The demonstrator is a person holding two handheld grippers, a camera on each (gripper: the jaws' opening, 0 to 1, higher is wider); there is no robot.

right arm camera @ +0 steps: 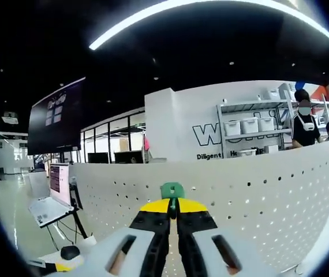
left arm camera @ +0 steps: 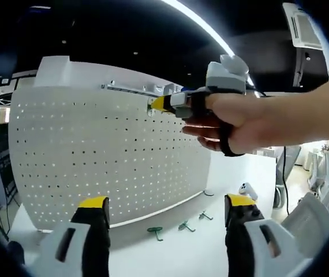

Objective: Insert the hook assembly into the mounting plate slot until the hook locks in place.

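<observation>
A white pegboard mounting plate stands upright on a white table. My right gripper, held by a person's hand, presses its yellow tips against the plate's upper part. In the right gripper view the right gripper is shut on a green hook, which sits against the perforated plate near its top edge. My left gripper hangs open in front of the plate's lower edge, holding nothing. Three more green hooks lie on the table at the plate's foot.
A small white object lies on the table right of the plate. Behind the plate are a laptop, a mouse, a dark screen and shelves with a person standing near them.
</observation>
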